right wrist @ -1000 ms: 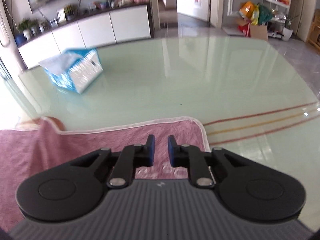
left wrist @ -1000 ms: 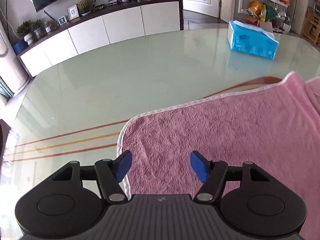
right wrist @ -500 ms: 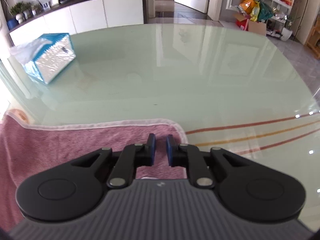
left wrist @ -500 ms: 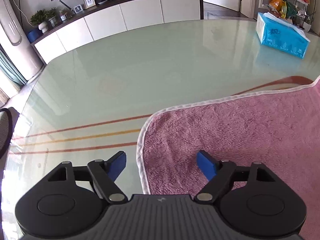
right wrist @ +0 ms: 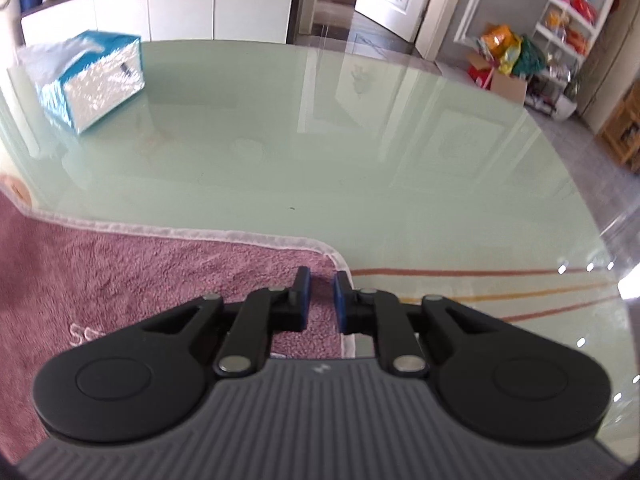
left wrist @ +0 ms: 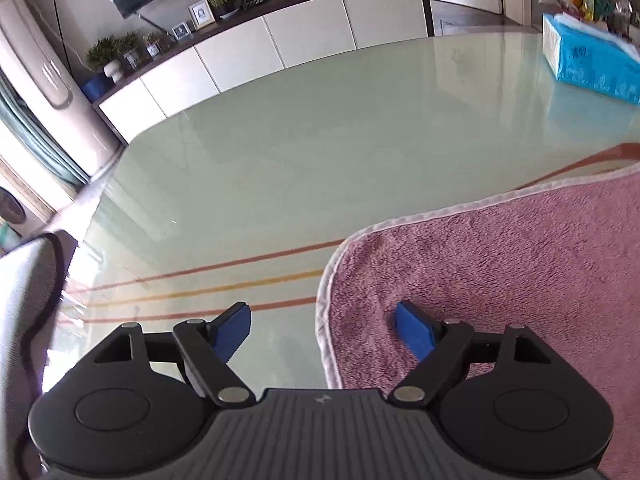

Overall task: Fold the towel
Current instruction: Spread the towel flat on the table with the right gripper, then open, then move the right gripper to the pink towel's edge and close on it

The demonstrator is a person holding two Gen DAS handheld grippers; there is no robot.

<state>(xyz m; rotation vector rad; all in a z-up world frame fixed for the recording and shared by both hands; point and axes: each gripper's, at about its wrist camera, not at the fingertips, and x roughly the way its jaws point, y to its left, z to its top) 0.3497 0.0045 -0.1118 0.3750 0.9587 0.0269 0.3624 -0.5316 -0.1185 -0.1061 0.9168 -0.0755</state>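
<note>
Towel [left wrist: 500,280] is lying flat on bench [left wrist: 300,160]; left hand-held gripper [left wrist: 322,330] is straddling its corner edge, spread; right hand-held gripper [right wrist: 319,298] is hovering nearly closed over the opposite corner, pinching nothing visible. Both corners appear to need gripping next.

Bright daylight; glare on glass table [right wrist: 400,152]; fisheye-warped, blurred edges.
</note>
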